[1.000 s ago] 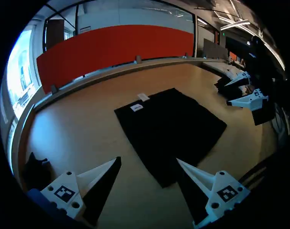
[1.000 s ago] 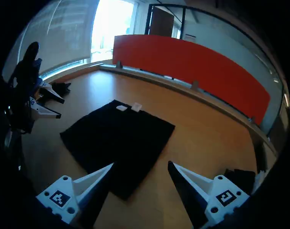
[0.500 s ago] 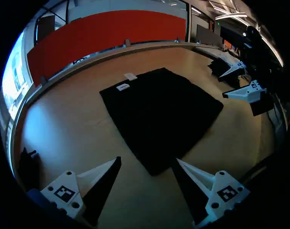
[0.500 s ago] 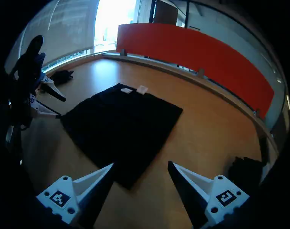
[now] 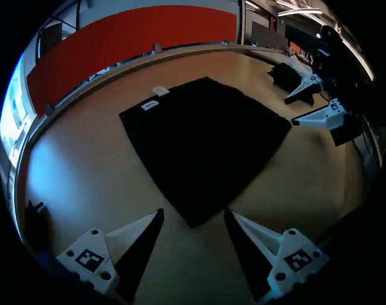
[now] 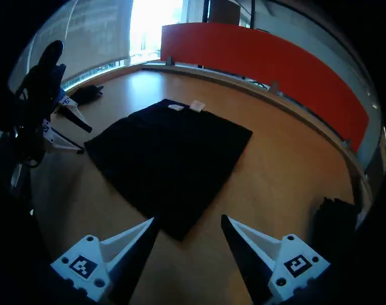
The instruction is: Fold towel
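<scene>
Room: office with a wooden table (image 5: 81, 162); a red partition (image 5: 132, 35) runs across the top of the left gripper view.
Towel: black towel (image 5: 203, 137), flat at mid-frame, white tags (image 5: 150, 105) at its far upper-left edge.
Left claw (image 5: 193, 211): spread, empty; a towel corner lies just ahead, between my fingers.
Right claw (image 6: 188, 218): spread, empty; another corner points at it, bottom centre.
Next: I judge each claw takes its own corner.
</scene>
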Available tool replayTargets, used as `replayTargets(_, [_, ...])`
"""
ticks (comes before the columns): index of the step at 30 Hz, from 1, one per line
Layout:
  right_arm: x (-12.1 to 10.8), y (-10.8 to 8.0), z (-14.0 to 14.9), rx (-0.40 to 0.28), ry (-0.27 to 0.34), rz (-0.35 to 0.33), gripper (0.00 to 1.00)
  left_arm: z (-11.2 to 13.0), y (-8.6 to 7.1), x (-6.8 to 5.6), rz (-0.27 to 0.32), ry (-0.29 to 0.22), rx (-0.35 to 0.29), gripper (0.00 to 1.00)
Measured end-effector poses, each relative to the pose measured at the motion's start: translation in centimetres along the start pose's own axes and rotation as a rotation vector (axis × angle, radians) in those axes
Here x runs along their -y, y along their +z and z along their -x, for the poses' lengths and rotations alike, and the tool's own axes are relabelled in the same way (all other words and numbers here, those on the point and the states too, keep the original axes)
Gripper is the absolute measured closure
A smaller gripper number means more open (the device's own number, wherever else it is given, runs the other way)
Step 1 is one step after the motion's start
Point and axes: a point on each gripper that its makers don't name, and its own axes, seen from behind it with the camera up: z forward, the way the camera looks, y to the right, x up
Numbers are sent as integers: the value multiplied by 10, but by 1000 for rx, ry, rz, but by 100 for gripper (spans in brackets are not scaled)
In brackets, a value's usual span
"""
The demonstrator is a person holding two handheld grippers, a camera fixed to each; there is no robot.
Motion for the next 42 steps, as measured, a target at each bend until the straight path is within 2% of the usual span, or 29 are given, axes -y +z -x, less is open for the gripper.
replayTargets(8, [6,7,7,19,-20,-24,23,7,3,-2,0,1,24,24])
replayTargets(20, [5,11,19,42,2,-41,37,8,4,-6,6,-7,31,35])
replayTargets(22, [5,11,20,42,4,-43,39,8,4,-7,10,-10,32,41])
replayTargets(30, [10,12,23,48,6,-60,48,8,4,-9,13,-10,36,44])
replayTargets(42, [14,12,23,49,19,-81,72,9,5,-7,8,-26,42,51])
